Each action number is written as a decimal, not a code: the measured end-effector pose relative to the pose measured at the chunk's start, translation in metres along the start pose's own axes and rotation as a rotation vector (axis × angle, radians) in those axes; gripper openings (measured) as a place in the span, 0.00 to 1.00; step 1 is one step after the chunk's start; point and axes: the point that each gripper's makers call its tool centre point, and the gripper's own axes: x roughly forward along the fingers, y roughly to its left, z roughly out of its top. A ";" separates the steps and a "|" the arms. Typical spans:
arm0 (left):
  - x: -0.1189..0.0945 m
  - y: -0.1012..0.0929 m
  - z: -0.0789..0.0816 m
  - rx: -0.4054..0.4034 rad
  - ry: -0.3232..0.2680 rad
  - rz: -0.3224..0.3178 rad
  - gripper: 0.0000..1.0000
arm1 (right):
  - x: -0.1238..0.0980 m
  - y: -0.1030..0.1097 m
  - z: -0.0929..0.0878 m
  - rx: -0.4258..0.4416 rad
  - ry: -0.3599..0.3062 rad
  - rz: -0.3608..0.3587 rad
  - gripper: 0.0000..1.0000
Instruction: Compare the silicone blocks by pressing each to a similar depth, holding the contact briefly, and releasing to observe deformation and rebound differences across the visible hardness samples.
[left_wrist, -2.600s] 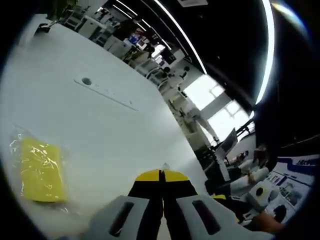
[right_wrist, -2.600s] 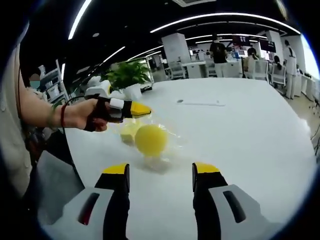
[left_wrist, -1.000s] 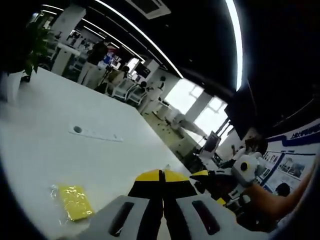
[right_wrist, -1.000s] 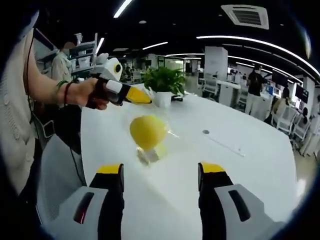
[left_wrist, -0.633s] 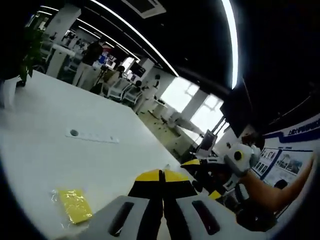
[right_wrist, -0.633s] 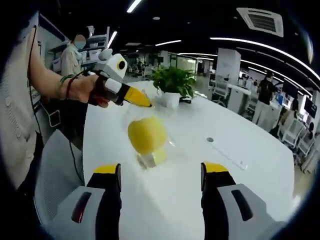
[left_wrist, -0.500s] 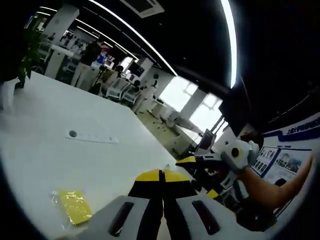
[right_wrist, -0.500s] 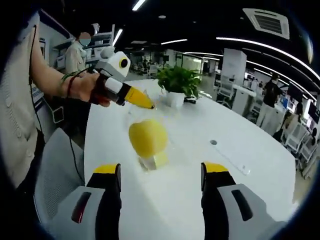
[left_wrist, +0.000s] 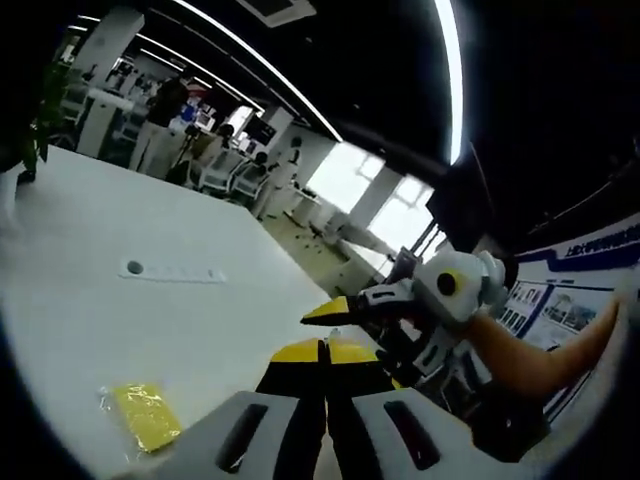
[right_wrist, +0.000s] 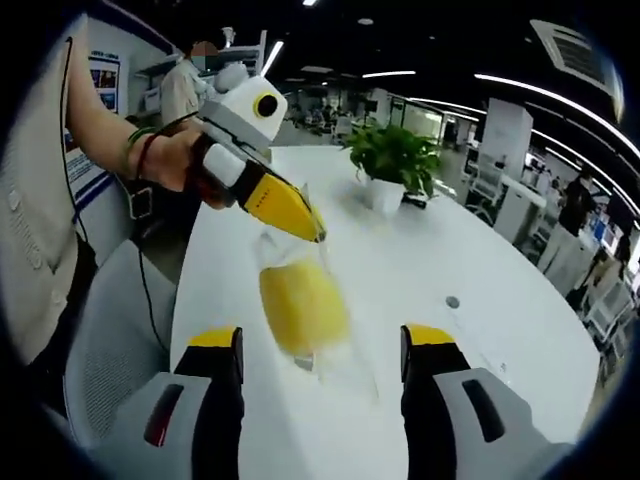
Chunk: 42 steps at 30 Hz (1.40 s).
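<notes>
Table (right_wrist: 420, 260) is white and long, in an open office with ceiling light strips.

My left gripper (right_wrist: 318, 236) pinches a bagged yellow block (right_wrist: 302, 305) aloft; my right gripper (right_wrist: 320, 345) stands apart.

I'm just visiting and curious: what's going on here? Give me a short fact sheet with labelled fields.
Setting: white table in an open office
Left gripper: jaws shut, pinching a clear bag that holds a yellow block, lifted off the table
Right gripper: jaws open, empty
Also on table: flat yellow block in wrap, potted plant
</notes>
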 end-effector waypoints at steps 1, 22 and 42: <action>0.000 0.000 0.001 -0.004 0.003 -0.005 0.00 | 0.003 0.000 0.001 -0.001 -0.003 0.010 0.59; 0.006 -0.011 0.011 0.050 0.047 -0.058 0.00 | 0.047 0.003 0.005 -0.075 0.089 0.161 0.51; 0.005 -0.016 0.006 0.060 0.073 -0.085 0.00 | 0.048 0.009 0.001 -0.060 0.121 0.201 0.28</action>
